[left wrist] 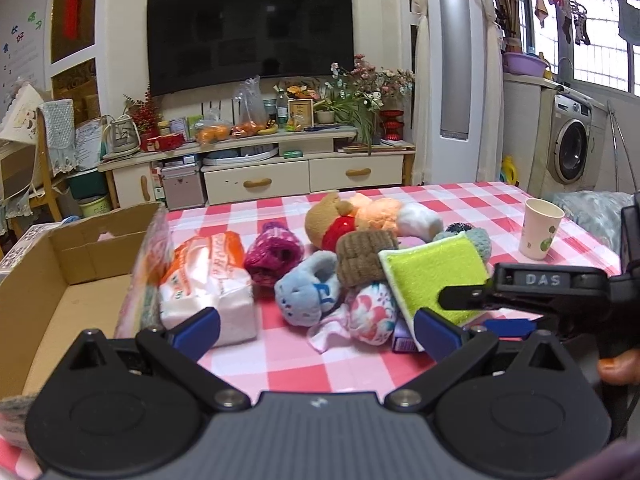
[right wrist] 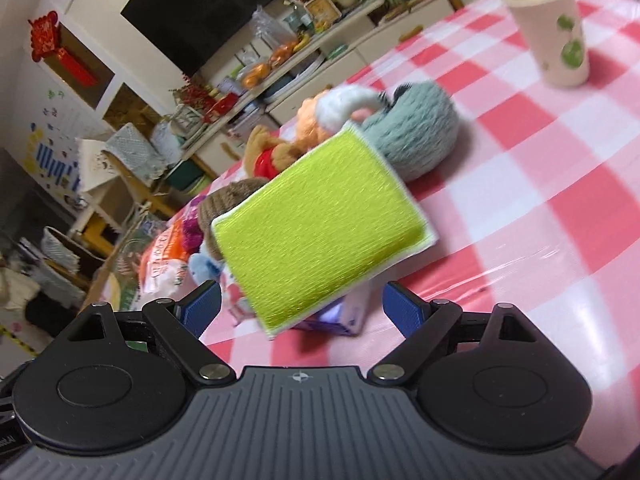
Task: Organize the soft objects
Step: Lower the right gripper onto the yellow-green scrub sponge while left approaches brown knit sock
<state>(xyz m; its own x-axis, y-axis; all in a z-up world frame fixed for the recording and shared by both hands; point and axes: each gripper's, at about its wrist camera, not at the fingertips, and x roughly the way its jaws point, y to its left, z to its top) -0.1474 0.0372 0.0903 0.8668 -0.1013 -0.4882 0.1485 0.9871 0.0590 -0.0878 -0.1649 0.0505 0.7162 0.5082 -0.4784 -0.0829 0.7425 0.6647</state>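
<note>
A heap of soft things lies mid-table: a lime-green sponge (left wrist: 432,276) (right wrist: 320,232), a brown knit hat (left wrist: 362,258), a blue plush (left wrist: 308,292), a magenta knit hat (left wrist: 272,256), a floral cloth (left wrist: 368,312), a bear plush (left wrist: 330,220) and a grey fluffy ball (right wrist: 416,136). The sponge leans tilted on a small purple box (right wrist: 340,316). My right gripper (right wrist: 303,306) (left wrist: 472,312) is open, one finger on each side of the sponge's near edge, not pinching it. My left gripper (left wrist: 316,330) hangs open above the cloth-covered table, in front of the heap, holding nothing.
An open cardboard box (left wrist: 80,308) stands at the table's left edge, with a tissue pack (left wrist: 212,280) beside it. A paper cup (left wrist: 540,228) (right wrist: 556,32) stands upright at the right. The table wears a red-and-white checked cloth (left wrist: 300,364). A TV cabinet stands beyond.
</note>
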